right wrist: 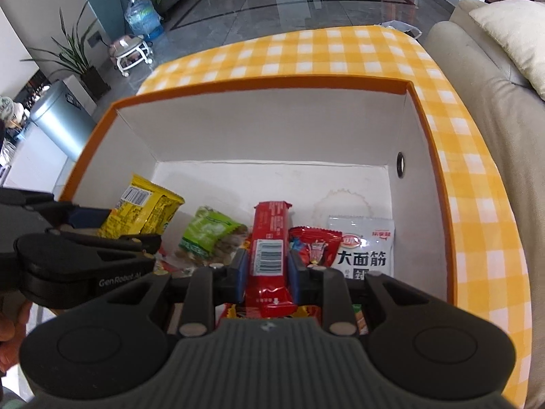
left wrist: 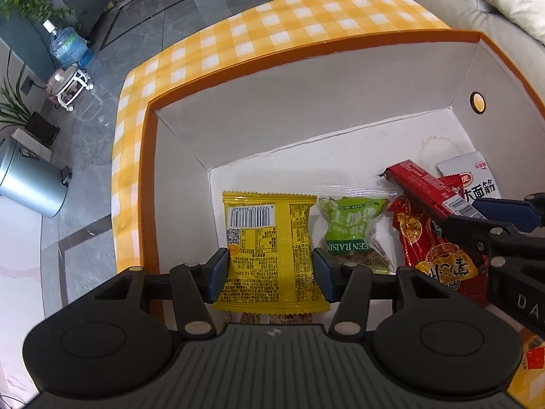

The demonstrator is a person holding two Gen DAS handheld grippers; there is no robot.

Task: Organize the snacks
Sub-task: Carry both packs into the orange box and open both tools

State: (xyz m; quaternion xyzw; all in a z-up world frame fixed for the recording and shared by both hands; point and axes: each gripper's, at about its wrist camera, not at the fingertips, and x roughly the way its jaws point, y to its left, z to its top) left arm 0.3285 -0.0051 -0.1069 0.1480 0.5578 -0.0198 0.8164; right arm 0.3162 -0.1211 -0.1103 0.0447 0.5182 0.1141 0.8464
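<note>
Well along: green raisin pouch [left wrist: 354,235] and white sachet [right wrist: 366,245] lie in the orange-rimmed white box [left wrist: 150,184] (others too); left gripper [left wrist: 269,269] pinches a yellow foil packet [left wrist: 269,248], right gripper [right wrist: 267,272] a red bar wrapper [right wrist: 270,255], both above the floor, unreleased

The left gripper [left wrist: 269,269] points steeply downward, its blue pads [left wrist: 218,272] pressed against the two sides of a yellow packet [left wrist: 269,238] held between them. The right gripper [right wrist: 267,272] tilts down likewise, its jaws clamped tight on a slim red bar [right wrist: 270,255]. The two grippers sit close beside each other, the left one's black body showing at the left edge of the right wrist view
</note>
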